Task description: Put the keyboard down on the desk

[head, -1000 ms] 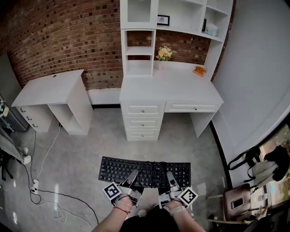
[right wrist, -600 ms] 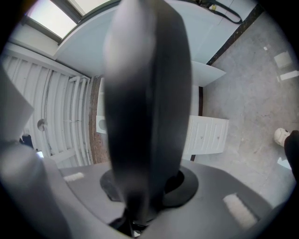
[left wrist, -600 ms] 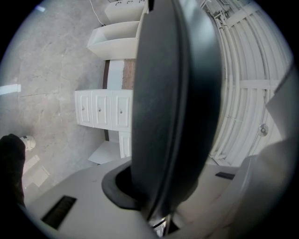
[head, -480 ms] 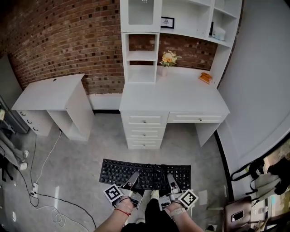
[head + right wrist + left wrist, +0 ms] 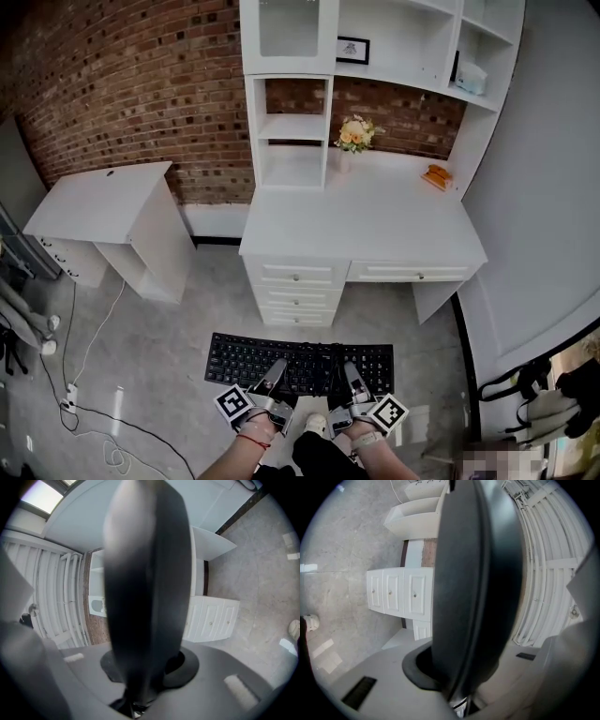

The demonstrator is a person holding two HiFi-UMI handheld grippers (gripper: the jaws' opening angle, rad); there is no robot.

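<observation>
1. Black keyboard (image 5: 298,363) is held level above the floor (image 5: 159,347), well short of the white counter (image 5: 361,220).
2. Left gripper (image 5: 275,367) and right gripper (image 5: 350,371) each have fingers clamped on its near edge.
3. Left to do, I judge: reach the counter, lower, release.

Surfaces: painted white, raw brick, matt plastics.
The keyboard (image 5: 298,361) is matt black plastic. The desk (image 5: 361,220) has smooth white paint with a satin look. The wall (image 5: 141,84) is rough red-brown brick with pale mortar. The floor (image 5: 150,328) is grey and smooth, polished enough for soft reflections. The left gripper (image 5: 277,366) and right gripper (image 5: 349,369) are smooth matt grey plastic.
</observation>
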